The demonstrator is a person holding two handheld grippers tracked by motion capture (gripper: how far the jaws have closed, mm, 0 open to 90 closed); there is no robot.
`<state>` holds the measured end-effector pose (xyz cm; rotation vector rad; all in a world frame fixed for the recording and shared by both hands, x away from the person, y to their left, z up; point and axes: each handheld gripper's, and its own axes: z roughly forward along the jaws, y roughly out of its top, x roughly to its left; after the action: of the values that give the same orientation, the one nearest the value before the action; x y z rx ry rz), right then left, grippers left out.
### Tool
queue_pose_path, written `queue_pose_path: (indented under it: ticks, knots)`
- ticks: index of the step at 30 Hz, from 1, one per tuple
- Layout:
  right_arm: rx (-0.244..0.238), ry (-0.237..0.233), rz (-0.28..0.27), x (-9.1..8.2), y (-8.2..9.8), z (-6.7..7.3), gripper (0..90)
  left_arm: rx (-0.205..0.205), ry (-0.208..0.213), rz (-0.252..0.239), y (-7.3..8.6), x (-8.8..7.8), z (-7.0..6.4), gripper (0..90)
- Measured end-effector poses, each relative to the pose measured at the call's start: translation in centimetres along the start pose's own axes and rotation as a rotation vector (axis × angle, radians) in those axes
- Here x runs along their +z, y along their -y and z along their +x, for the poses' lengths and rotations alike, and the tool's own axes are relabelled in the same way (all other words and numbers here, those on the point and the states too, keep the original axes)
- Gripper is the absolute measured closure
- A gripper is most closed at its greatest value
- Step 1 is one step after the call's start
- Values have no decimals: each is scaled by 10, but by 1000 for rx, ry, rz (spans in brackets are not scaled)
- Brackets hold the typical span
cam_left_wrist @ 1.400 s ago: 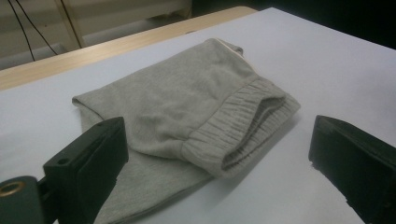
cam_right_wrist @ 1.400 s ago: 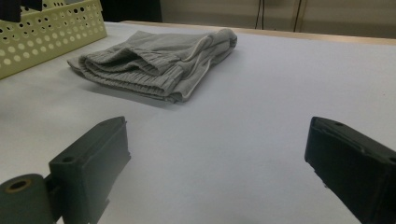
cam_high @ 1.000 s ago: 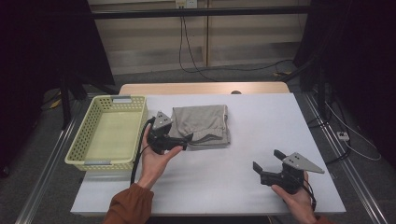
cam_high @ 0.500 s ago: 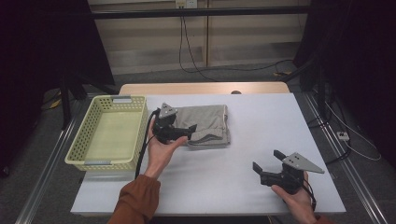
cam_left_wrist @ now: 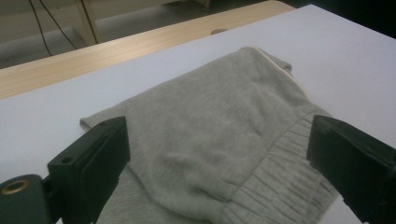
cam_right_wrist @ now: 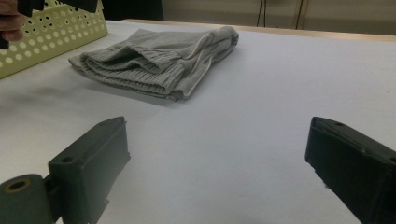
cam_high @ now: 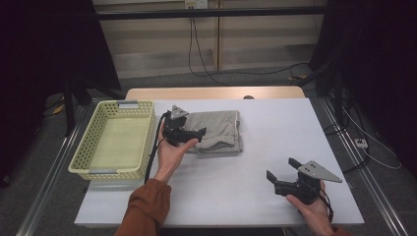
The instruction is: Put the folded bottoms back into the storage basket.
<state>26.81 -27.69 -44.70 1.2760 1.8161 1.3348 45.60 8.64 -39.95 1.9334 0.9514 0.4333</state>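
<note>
Hovering left gripper [cam_high: 189,133], jaws apart, over left edge of folded cloth [cam_high: 219,130] beside basket [cam_high: 88,156]; right gripper [cam_high: 284,177] gaping, near-right on table [cam_high: 275,128].

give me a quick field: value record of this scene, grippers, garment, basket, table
left gripper: open, fingers wide apart over the near left edge of the garment
right gripper: open, held low over bare table, apart from the garment
garment: grey, folded, lying flat on the table
basket: pale yellow, perforated, left of the garment, nothing in it
table: white top
</note>
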Motion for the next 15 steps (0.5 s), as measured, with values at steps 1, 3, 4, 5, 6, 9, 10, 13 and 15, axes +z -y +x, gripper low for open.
queue_pose_path:
  ticks: [1,3,4,5,6,9,10,13,15]
  knots:
    - [2,0,1,0,0,0,59,-10,8,4,1,1,2,62]
    - [0,-1,0,0,0,0,59,-26,11,10,3,4,4,62]
    - [0,0,-1,0,0,1,59,-22,15,28,4,5,6,61]
    - [-2,-2,0,0,0,0,59,-36,14,32,5,7,7,58]
    - [-2,-2,0,0,0,0,59,-56,8,41,7,10,7,58]
    - [1,-1,1,0,0,0,59,-31,-13,58,8,14,10,56]
    - [1,-1,1,0,0,0,59,-32,-14,52,8,16,11,59]
    - [-1,-2,1,0,0,0,59,-35,-24,63,9,21,14,66]
    - [4,-1,1,0,0,0,58,-39,-24,66,9,25,15,66]
